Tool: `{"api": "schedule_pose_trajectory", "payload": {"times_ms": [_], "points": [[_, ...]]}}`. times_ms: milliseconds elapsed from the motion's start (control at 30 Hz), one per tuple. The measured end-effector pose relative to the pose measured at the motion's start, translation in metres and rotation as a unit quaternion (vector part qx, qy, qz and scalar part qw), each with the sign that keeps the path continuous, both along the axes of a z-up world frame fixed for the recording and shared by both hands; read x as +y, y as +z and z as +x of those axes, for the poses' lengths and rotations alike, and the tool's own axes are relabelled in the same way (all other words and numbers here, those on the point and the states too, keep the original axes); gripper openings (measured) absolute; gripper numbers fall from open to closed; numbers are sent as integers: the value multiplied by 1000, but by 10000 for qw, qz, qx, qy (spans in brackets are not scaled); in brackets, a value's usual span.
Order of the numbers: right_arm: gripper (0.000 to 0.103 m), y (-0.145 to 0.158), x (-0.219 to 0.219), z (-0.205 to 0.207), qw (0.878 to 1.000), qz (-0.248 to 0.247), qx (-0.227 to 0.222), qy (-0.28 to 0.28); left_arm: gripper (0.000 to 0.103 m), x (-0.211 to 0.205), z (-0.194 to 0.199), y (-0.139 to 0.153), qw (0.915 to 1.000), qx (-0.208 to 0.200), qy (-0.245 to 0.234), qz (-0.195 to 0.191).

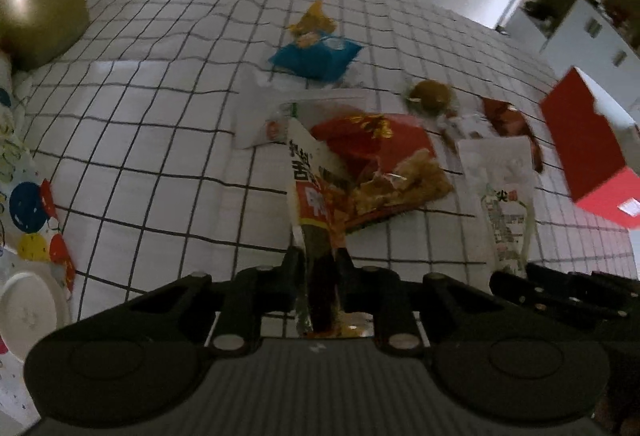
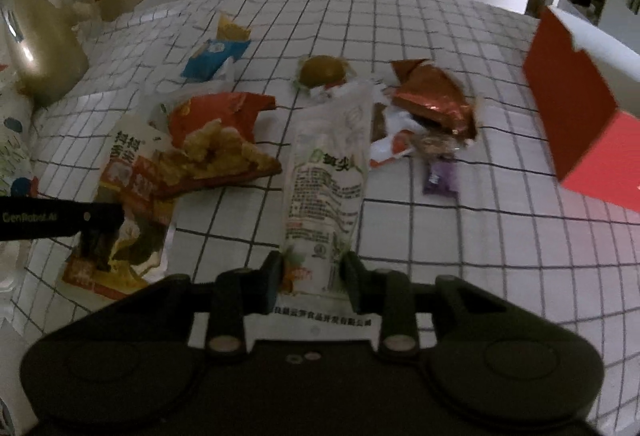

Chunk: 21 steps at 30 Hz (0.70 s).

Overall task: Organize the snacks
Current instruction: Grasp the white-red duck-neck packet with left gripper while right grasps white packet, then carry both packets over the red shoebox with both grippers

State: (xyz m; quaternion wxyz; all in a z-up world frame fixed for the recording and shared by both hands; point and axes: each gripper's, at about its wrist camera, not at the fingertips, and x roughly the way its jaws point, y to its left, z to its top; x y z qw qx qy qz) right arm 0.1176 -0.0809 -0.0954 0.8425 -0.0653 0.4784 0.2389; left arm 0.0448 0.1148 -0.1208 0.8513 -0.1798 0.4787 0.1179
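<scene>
The left hand-held gripper (image 1: 320, 260) pinches a red-and-white snack packet (image 1: 316, 187); the right hand-held gripper (image 2: 312, 268) clamps a white pouch (image 2: 328, 179).

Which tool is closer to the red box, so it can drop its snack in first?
The right tool. It grips the white packet, and the red box sits on its side of the table. The left tool, gripping the orange-and-white packet, is farther away.

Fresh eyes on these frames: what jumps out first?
Both grippers are already shut on packets: the left gripper pinches a red-and-white snack packet, the right gripper a long white-and-green pouch. Beyond them, loose snacks litter the checked tablecloth, with a red box at its right edge.
</scene>
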Motion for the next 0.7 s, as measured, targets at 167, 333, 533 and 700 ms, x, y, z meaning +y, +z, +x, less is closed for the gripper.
{"api": "schedule_pose_trajectory", "payload": {"times_ms": [167,333,533,700], "points": [[31,10,-12,-16,9999,72,-12,-145,11,-8,-11,10,9993,-96,-338,-125],[31,17,-22,-33,9994,92,-85,-308,7,-20,-16,14,9969,-103,-780,-62],[31,20,-29,-43,9991,85,-91,-408,7,-19,-9,17,9943,80,-1045,-199],[31,21,-31,-43,9993,89,-121,-351,12,-23,2,13,9929,355,-1129,-103]]}}
